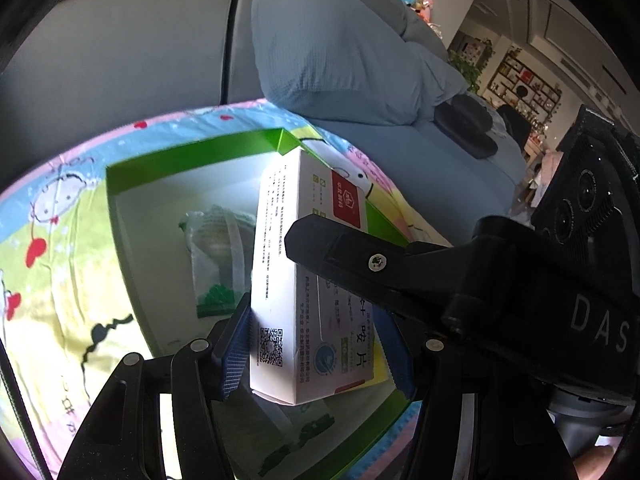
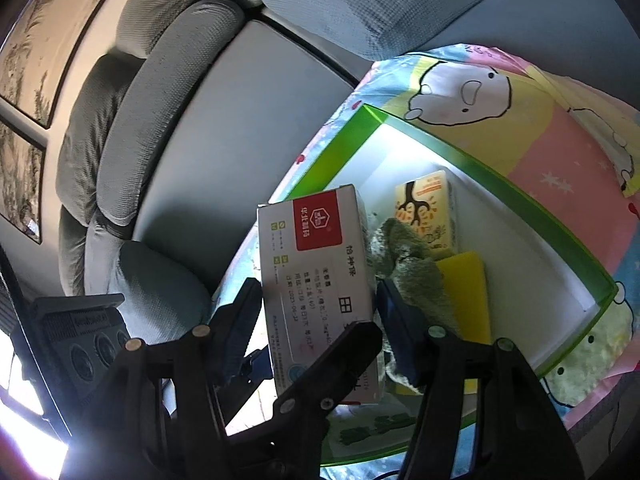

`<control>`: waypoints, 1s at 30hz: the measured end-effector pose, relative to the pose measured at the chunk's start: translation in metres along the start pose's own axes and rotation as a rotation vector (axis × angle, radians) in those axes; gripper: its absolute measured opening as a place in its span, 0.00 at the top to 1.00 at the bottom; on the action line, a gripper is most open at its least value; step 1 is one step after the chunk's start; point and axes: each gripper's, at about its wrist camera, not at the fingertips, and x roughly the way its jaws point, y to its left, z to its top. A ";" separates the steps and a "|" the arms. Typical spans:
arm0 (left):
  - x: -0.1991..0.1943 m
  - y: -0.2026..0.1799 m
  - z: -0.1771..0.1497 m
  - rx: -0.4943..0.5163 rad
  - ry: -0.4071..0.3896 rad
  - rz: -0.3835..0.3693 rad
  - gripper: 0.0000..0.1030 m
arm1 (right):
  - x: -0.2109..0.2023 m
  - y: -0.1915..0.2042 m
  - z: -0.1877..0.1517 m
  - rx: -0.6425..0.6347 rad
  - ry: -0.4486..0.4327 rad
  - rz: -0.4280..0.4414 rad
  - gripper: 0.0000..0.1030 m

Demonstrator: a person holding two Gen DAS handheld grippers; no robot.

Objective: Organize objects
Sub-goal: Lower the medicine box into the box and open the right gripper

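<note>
A white medicine box (image 1: 280, 280) with a red label hangs over a green-rimmed white tray (image 1: 192, 156). My left gripper (image 1: 316, 356) is shut on its near end, with the blue pads (image 1: 234, 354) against both long sides. A black finger of the right gripper (image 1: 340, 248) crosses the box from the right. In the right wrist view the same box (image 2: 316, 256) sits between the pads of my right gripper (image 2: 320, 320), which is shut on it. A finger of the left gripper (image 2: 340, 356) lies across the box's near end.
The tray (image 2: 500, 192) holds a green-and-white packet (image 1: 216, 248), a yellow carton (image 2: 428, 208), a fuzzy green cloth (image 2: 408, 264) and a yellow sponge (image 2: 468, 292). It rests on a cartoon blanket (image 1: 52, 240) on a grey sofa (image 1: 120, 60) beside a blue-grey pillow (image 1: 332, 52).
</note>
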 end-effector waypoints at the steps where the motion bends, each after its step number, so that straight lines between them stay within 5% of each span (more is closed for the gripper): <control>1: 0.001 0.001 0.000 -0.007 0.008 -0.004 0.42 | 0.001 -0.001 0.000 0.001 0.001 -0.016 0.43; 30: 0.011 0.008 -0.003 -0.046 0.075 0.091 0.38 | 0.013 -0.003 0.000 -0.026 0.003 -0.182 0.57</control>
